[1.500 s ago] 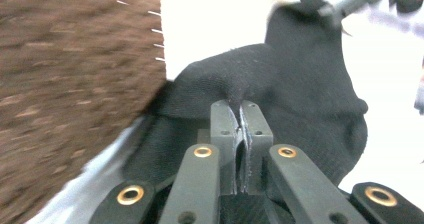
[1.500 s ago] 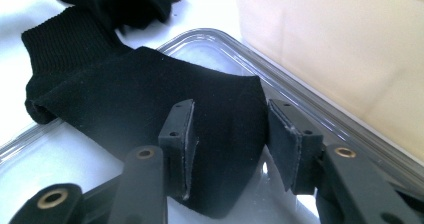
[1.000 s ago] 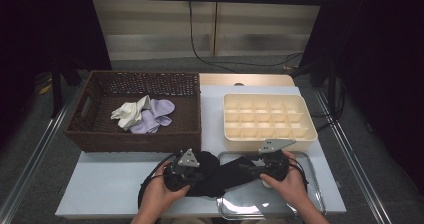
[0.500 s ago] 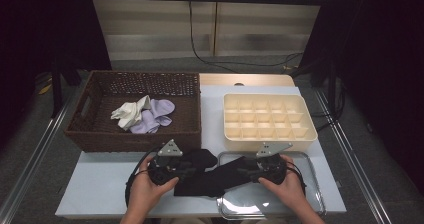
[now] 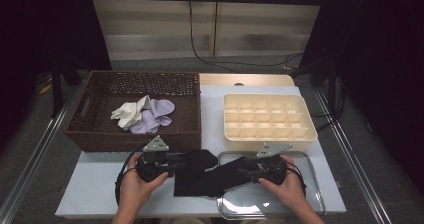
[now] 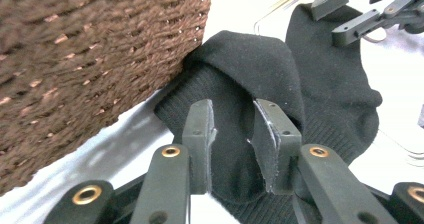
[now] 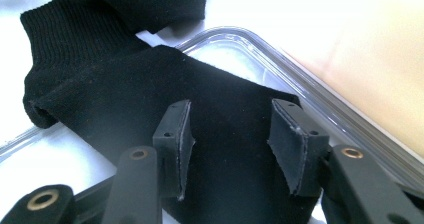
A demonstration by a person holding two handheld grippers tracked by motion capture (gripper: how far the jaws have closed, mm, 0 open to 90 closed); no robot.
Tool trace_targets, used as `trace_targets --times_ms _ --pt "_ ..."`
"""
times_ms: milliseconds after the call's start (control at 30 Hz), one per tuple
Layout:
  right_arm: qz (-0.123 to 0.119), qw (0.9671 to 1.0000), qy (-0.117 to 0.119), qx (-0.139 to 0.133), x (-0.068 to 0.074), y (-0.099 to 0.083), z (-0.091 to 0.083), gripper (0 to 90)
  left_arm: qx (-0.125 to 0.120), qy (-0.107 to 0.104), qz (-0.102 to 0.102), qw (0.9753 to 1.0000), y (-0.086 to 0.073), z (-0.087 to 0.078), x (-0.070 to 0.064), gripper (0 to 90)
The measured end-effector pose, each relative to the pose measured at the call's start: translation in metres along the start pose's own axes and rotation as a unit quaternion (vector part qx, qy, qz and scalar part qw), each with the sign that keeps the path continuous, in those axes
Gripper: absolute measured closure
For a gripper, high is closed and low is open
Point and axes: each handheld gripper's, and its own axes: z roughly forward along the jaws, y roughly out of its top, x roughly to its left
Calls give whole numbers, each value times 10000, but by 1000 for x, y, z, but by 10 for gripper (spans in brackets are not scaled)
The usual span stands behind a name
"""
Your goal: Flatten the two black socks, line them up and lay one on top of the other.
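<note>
Sock [image 5: 205, 173]: black, lower centre of the high view, spread flat from the table onto the clear tray [image 5: 310, 204].
Left gripper [image 6: 232, 139]: jaws partly apart, a fold of the sock's ribbed cuff between them; firm grip cannot be told.
Right gripper [image 7: 232, 144]: jaws wide apart over the sock, holding nothing.
Basket [image 5: 100, 134]: just above the left gripper.

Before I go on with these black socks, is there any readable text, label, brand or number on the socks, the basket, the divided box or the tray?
None: no readable word, number or sign stands on the black socks, the wicker basket, the cream divided box, the clear tray, the left gripper or the right gripper.
</note>
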Motion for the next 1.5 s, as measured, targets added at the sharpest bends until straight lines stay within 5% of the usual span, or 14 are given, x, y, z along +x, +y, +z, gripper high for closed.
trace_targets --times_ms 200,433,600,900,1233,1367,1500 --pt "-25 10000 -8 10 0 1 1 518 199 -219 201 9994 2 23 -12 687" --pt "-14 10000 25 37 1 2 1 518 295 -598 666 9955 6 41 -34 675" --pt "-35 10000 52 50 3 6 2 518 492 -543 711 9948 1 52 -37 667" --pt "-95 9999 70 17 5 13 6 518 297 -326 513 9977 3 31 -26 657" --pt "-55 9999 99 49 4 12 8 518 -161 172 116 9997 4 -8 -3 575" --pt "-68 9999 107 76 4 12 10 518 -97 270 -8 9996 -2 -4 7 532" --pt "-87 9998 120 97 5 14 12 517 -9 123 30 9999 -3 11 8 546"
